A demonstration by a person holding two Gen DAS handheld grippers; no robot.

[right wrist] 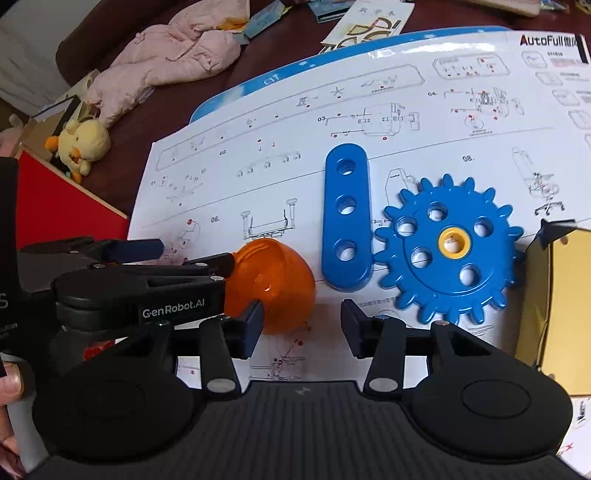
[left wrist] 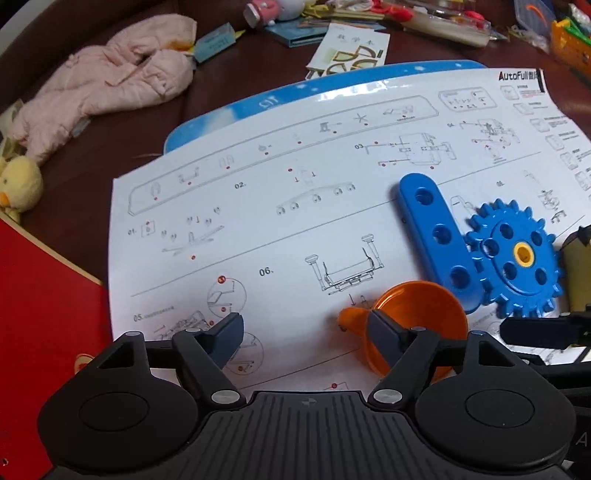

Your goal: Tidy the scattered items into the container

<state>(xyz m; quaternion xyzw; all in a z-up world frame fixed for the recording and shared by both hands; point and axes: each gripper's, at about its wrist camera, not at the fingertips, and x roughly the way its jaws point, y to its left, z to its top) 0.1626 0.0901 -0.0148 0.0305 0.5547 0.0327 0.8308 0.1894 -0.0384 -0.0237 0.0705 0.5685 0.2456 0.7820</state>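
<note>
An orange plastic funnel point(left wrist: 424, 325) lies on its side on a white instruction sheet point(left wrist: 258, 229). It also shows in the right wrist view point(right wrist: 275, 280). A blue three-hole bar point(right wrist: 345, 218) and a blue gear point(right wrist: 452, 245) with a yellow hub lie right of it; both also show in the left wrist view, bar point(left wrist: 439, 236) and gear point(left wrist: 517, 258). My left gripper point(left wrist: 306, 328) is open, its right finger against the funnel's rim. It shows in the right wrist view point(right wrist: 195, 253) beside the funnel. My right gripper point(right wrist: 301, 328) is open and empty, just in front of the funnel and gear.
A yellow cardboard box point(right wrist: 557, 306) stands at the right edge of the sheet. A red box point(right wrist: 66, 206) stands at the left. A pink jacket point(left wrist: 107, 85), a yellow plush duck point(left wrist: 18, 184) and assorted clutter point(left wrist: 424, 18) lie on the dark table beyond the sheet.
</note>
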